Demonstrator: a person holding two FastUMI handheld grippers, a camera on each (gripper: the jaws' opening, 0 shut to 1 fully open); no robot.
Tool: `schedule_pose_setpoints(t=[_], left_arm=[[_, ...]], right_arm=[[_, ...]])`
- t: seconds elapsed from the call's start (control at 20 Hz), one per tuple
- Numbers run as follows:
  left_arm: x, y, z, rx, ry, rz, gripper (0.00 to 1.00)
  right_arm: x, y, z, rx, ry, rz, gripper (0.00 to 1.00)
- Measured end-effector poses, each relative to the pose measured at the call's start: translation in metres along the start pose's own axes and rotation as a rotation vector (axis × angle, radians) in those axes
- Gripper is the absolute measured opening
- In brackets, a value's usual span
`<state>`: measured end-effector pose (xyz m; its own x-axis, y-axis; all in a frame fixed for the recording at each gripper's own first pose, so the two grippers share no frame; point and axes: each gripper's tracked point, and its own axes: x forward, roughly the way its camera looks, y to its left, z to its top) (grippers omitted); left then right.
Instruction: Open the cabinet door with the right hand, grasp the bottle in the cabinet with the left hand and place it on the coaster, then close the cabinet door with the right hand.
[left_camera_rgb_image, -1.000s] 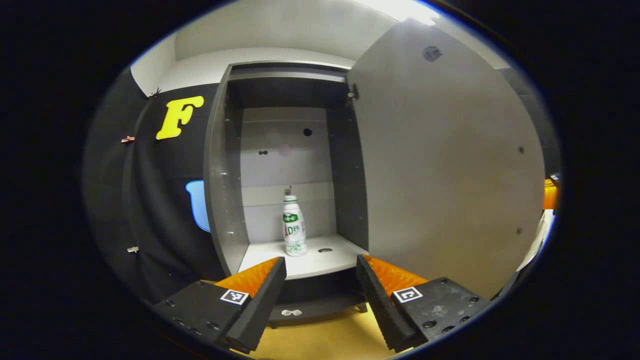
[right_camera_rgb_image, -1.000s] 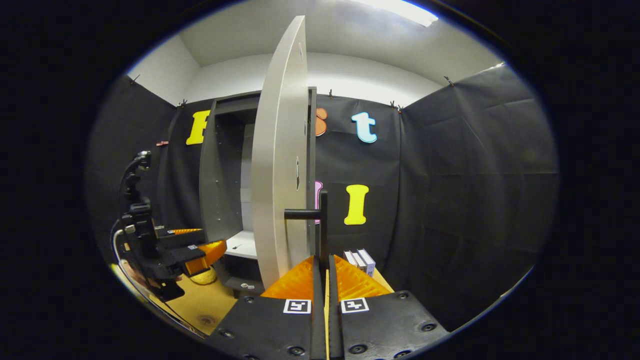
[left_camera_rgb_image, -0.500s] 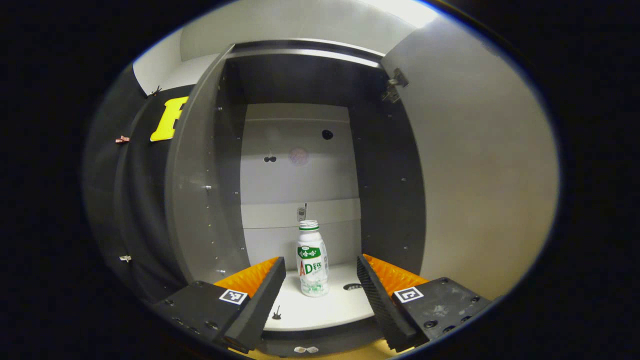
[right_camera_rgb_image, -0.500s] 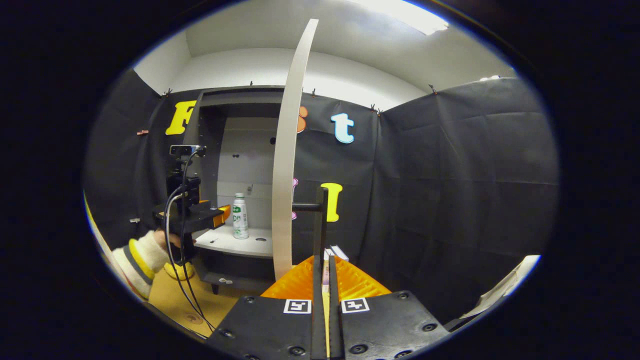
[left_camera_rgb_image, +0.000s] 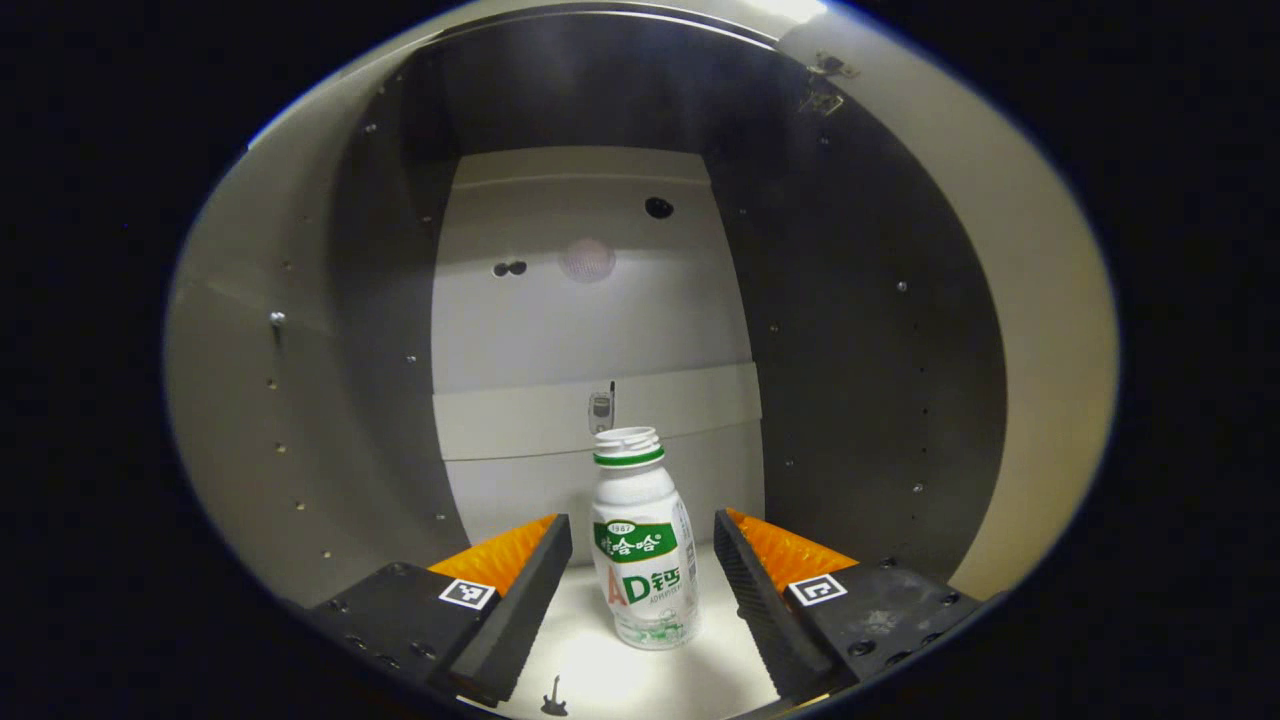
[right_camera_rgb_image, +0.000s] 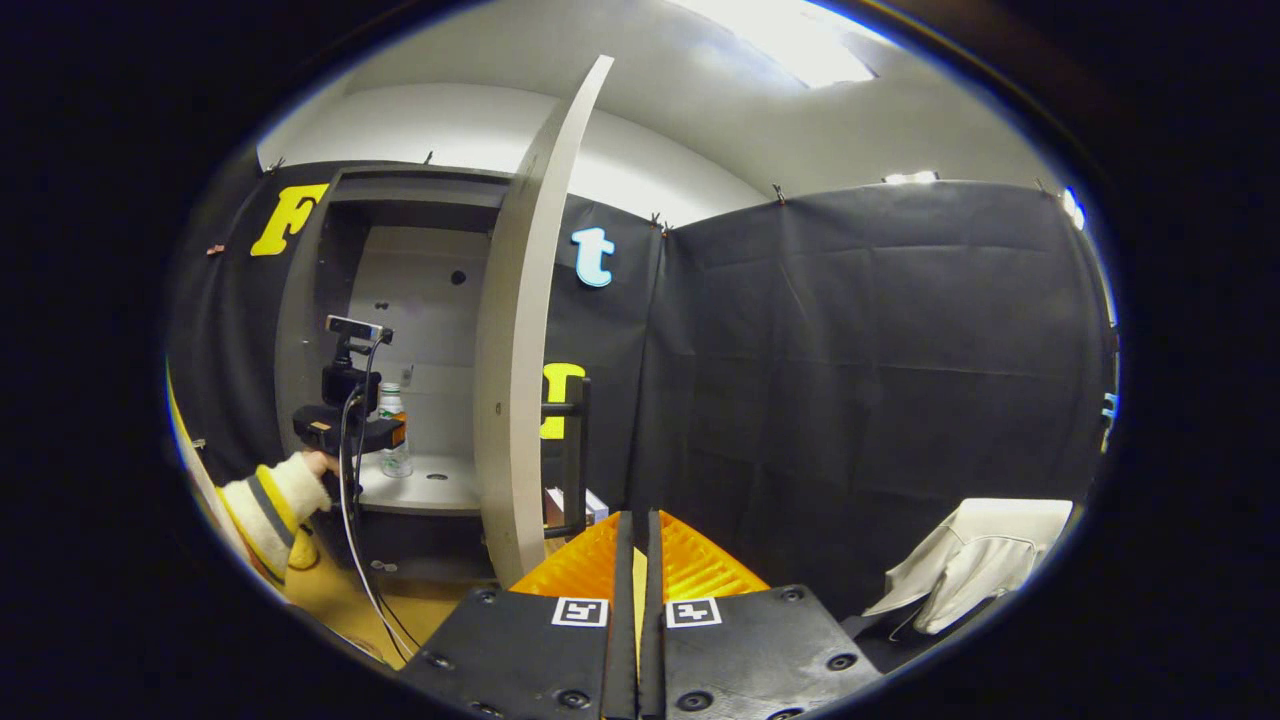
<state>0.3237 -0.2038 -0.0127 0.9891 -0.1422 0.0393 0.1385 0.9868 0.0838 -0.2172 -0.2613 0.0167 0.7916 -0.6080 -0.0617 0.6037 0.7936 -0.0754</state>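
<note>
A white bottle (left_camera_rgb_image: 645, 545) with a green band and label stands upright, uncapped, on the pale shelf (left_camera_rgb_image: 600, 685) inside the cabinet. My left gripper (left_camera_rgb_image: 641, 523) is open, one finger on each side of the bottle, neither touching it. In the right gripper view, that left gripper (right_camera_rgb_image: 388, 436) reaches into the cabinet (right_camera_rgb_image: 425, 290) at the bottle (right_camera_rgb_image: 392, 404), held by a hand in a striped sleeve (right_camera_rgb_image: 272, 497). The cabinet door (right_camera_rgb_image: 520, 330) stands wide open. My right gripper (right_camera_rgb_image: 634, 517) is shut on nothing, just right of the door's black handle (right_camera_rgb_image: 575, 455).
Dark cabinet side walls (left_camera_rgb_image: 860, 330) close in on both sides of my left gripper. A yellow round object (right_camera_rgb_image: 300, 550) lies on the wooden table below the cabinet. Small boxes (right_camera_rgb_image: 592, 505) sit behind the door, and a white cloth (right_camera_rgb_image: 975, 570) lies at the right.
My left gripper moved forward into the cabinet until the bottle stood between its fingers. My right gripper swung the door wider, then came off the handle and moved right.
</note>
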Motion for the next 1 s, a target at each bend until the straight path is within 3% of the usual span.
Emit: schedule_pose_setpoints(t=[0.4, 0.45, 0.55, 0.8, 1.0], left_arm=[[0.048, 0.004, -0.036, -0.041, 0.067, 0.008, 0.92], [0.051, 0.004, -0.042, -0.048, 0.085, 0.003, 0.90], [0.047, 0.000, -0.039, -0.062, 0.090, -0.010, 0.82], [0.007, -0.002, 0.001, -0.061, 0.020, -0.101, 0.78], [-0.049, -0.004, 0.037, -0.027, -0.064, -0.154, 0.78]], right_arm=[[-0.009, 0.003, 0.006, -0.028, 0.020, -0.037, 0.10], [-0.009, 0.002, 0.007, -0.029, 0.016, -0.038, 0.06], [-0.011, 0.001, 0.008, -0.037, 0.010, -0.047, 0.10], [-0.028, 0.013, 0.007, -0.053, 0.010, -0.034, 0.07], [-0.028, 0.034, 0.013, -0.031, 0.006, 0.041, 0.06]])
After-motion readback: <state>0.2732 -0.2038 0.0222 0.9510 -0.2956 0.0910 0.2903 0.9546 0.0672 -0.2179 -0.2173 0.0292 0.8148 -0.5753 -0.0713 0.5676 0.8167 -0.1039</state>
